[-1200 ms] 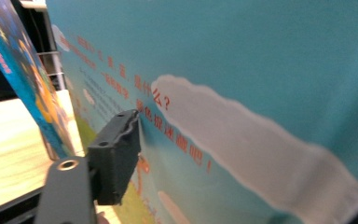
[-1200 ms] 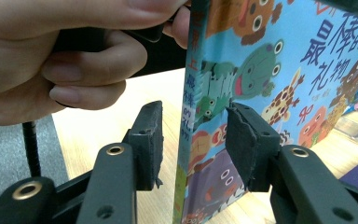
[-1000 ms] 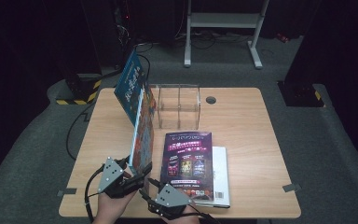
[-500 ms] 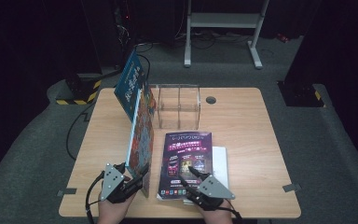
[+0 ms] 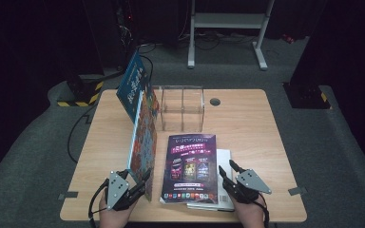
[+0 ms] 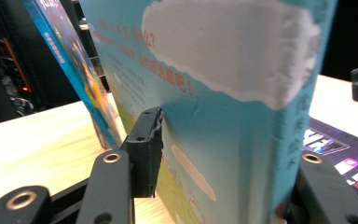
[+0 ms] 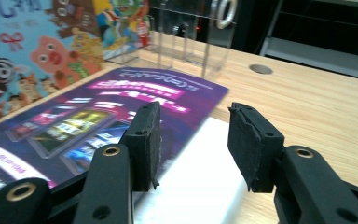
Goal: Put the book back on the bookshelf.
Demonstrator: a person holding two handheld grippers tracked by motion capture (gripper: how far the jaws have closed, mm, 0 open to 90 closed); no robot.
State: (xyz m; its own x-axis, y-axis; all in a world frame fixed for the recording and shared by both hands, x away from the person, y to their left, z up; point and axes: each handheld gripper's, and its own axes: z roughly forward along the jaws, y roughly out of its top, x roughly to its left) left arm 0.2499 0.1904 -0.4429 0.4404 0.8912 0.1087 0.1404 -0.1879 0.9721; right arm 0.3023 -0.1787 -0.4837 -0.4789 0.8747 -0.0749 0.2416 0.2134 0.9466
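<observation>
A tall picture book (image 5: 142,142) stands on its edge at the table's left. My left gripper (image 5: 145,183) is at its near lower corner. Its jaws have just been closing, and in the left gripper view the left pad (image 6: 145,149) presses the book's cover (image 6: 223,93) while the other jaw sits behind the spine. A purple magazine (image 5: 190,166) lies flat on a white book (image 5: 225,159). My right gripper (image 5: 226,167) hovers open over that stack's right edge. In its own view the jaws (image 7: 193,140) frame the white book (image 7: 200,186) with nothing gripped.
A blue book (image 5: 132,85) leans behind the picture book. A clear acrylic holder (image 5: 181,108) stands mid-table beyond the magazine. A round cable hole (image 5: 214,101) lies to its right. Bare wood (image 5: 252,128) spreads on the right side.
My right gripper has moved from beside the upright book rightwards to the right edge of the stack. The left gripper stayed at the book and its jaws narrowed onto it.
</observation>
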